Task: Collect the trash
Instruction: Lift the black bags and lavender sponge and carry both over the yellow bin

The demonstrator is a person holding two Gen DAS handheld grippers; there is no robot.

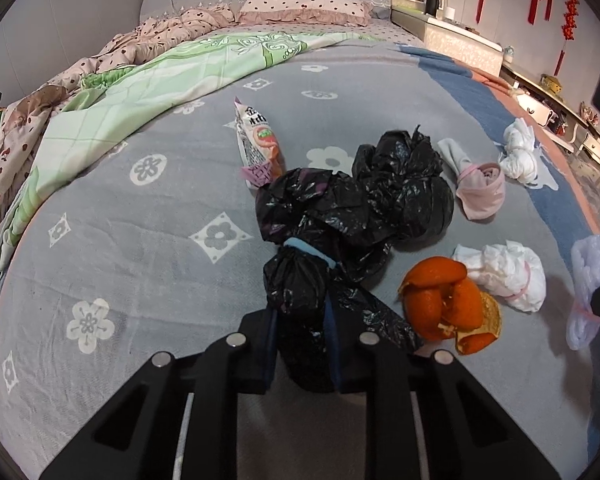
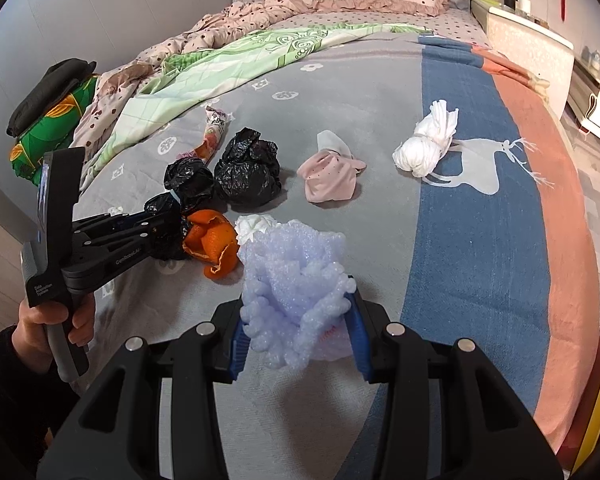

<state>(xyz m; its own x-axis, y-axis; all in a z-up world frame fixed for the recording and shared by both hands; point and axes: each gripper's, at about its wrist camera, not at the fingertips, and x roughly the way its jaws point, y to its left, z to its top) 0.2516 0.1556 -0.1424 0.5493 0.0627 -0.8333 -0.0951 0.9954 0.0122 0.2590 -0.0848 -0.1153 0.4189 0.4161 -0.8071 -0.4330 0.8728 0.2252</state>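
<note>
Left tongs (image 1: pixel 302 332) clenched on the tied end of a black bag bundle (image 1: pixel 320 216), bound with a pale blue band, lying on the grey flowered bedspread (image 1: pixel 140 220). Right tongs (image 2: pixel 296 334) clamped around a crumpled lilac foam wrap (image 2: pixel 292 264) — held just above the bedspread, near the bed's front edge.

Scattered over the bed, the other trash:
- orange peel (image 1: pixel 448 304), just beside the left tongs and touching the black plastic (seen from the right wrist, tucked against the left tongs' linkage);
- a crumpled white tissue wad (image 1: pixel 508 272), right behind the peel;
- a second black bag ball (image 2: pixel 248 172), touching the held bundle on its far side;
- a pink cloth bundle (image 2: pixel 332 180) with a pale grey piece sticking out of its top, apart from the black ball;
- a white knotted plastic bag (image 2: pixel 424 148) on the blue stripe, beside a white deer motif (image 2: pixel 476 172);
- a printed snack wrapper (image 1: pixel 256 140), its near end tucked behind the black bundle.

Farther back — a green patterned quilt (image 1: pixel 140 92), a pink dotted duvet (image 1: pixel 172 28) and a matching pillow (image 1: pixel 304 4) at the headboard. Person's left hand (image 2: pixel 56 320) wrapped round the left gripper's handle.
</note>
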